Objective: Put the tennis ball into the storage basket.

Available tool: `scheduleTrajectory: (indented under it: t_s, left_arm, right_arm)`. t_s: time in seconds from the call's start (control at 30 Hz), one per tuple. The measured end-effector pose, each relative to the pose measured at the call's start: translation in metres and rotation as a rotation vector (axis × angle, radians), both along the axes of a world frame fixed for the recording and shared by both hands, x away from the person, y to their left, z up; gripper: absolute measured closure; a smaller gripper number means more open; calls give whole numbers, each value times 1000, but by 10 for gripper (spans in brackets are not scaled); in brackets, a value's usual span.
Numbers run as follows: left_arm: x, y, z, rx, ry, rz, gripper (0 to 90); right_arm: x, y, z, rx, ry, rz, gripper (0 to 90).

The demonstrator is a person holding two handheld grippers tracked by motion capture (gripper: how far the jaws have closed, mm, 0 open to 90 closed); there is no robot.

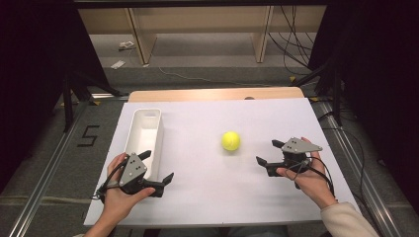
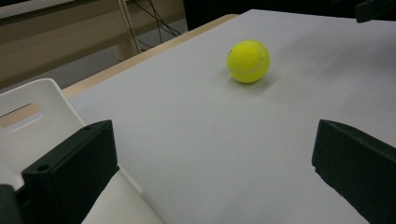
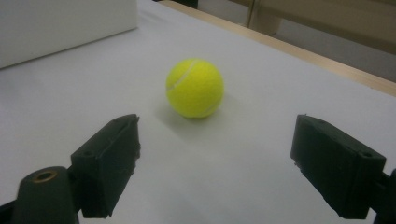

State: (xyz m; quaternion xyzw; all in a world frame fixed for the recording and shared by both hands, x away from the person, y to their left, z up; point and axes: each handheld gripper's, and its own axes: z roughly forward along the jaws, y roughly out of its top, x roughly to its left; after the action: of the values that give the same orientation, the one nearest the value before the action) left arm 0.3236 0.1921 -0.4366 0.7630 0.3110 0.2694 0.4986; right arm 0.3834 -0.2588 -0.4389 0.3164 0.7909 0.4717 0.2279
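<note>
A yellow tennis ball (image 1: 230, 141) (image 2: 248, 61) (image 3: 194, 87) rests on the white table sheet (image 1: 212, 197), right of centre. My right gripper (image 1: 269, 153) (image 3: 215, 163) is open a short way to the right of the ball, its jaws pointed at it with a gap between. My left gripper (image 1: 157, 167) (image 2: 215, 177) is open at the near left, beside the near end of a long white bin (image 1: 144, 140) (image 2: 32, 121), farther from the ball. Nothing lies between either pair of jaws.
The white bin stands lengthwise along the left side of the sheet, and its inside looks bare. A wooden table edge (image 1: 217, 94) runs along the back. Cables and wooden furniture legs stand on the floor beyond the table.
</note>
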Motion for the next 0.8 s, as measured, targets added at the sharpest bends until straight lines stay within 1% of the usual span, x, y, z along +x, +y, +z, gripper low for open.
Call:
scheduleTrajectory:
  t_s: [0.17, 0.33, 0.63, 0.8]
  left_arm:
    - [2, -2, -1, 7, -4, -8, 0]
    - [5, 0, -2, 6, -4, -2, 0]
    - [6, -2, -3, 12, -3, -3, 0]
    - [6, -3, -4, 17, -2, -9, 0]
  right_arm:
    - [6, 7, -1, 0, 6, 2, 163]
    - [13, 15, -3, 0, 5, 8, 163]
    - [24, 29, -5, -9, 5, 20, 163]
    - [31, 35, -5, -6, 6, 21, 163]
